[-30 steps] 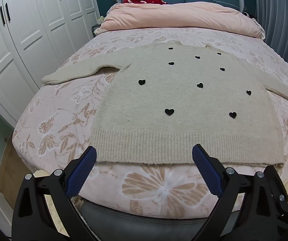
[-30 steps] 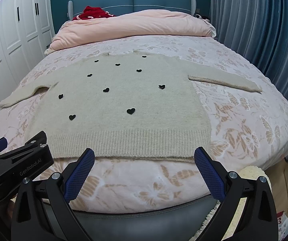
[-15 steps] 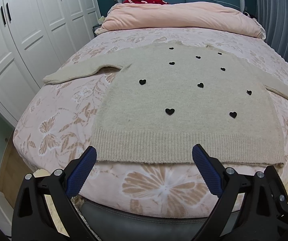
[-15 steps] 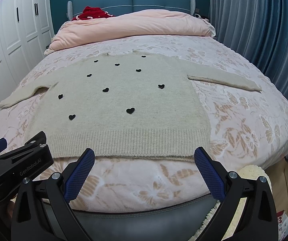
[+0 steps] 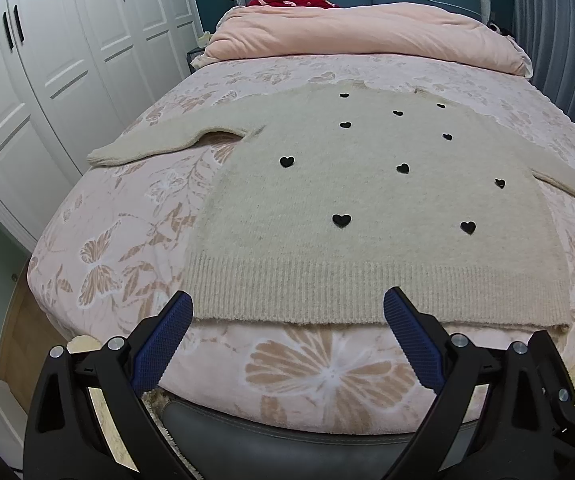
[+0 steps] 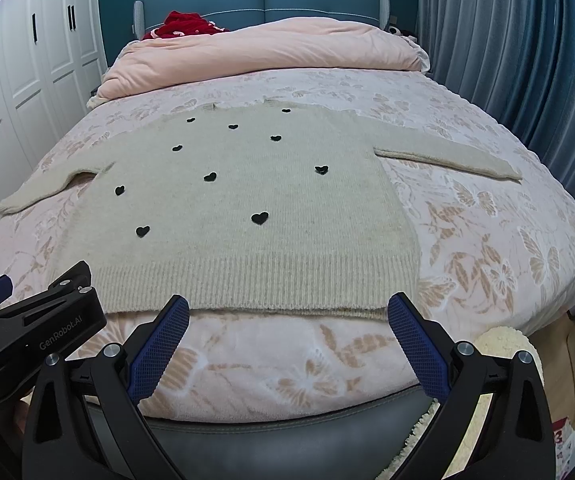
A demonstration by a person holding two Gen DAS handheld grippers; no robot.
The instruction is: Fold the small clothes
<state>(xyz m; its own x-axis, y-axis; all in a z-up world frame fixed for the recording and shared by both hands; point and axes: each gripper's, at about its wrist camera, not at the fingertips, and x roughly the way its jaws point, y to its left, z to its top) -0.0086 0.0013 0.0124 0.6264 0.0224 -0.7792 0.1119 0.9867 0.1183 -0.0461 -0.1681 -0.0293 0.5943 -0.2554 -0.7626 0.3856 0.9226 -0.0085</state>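
Note:
A beige knitted sweater (image 5: 367, 208) (image 6: 255, 200) with small black hearts lies flat on the bed, sleeves spread out to both sides and ribbed hem toward me. My left gripper (image 5: 289, 306) is open, hovering just short of the hem's left half, holding nothing. My right gripper (image 6: 287, 308) is open too, near the hem's right half, with nothing between its blue pads. In the right wrist view the left gripper (image 6: 35, 320) shows as a black body at lower left.
The bed (image 5: 327, 368) has a pink butterfly-print cover and a dark front frame. A folded pink duvet (image 6: 271, 52) and a red item (image 6: 183, 26) lie by the headboard. White wardrobes (image 5: 47, 60) stand left, blue curtains (image 6: 507, 40) right. A cream rug (image 6: 503, 340) lies on the floor.

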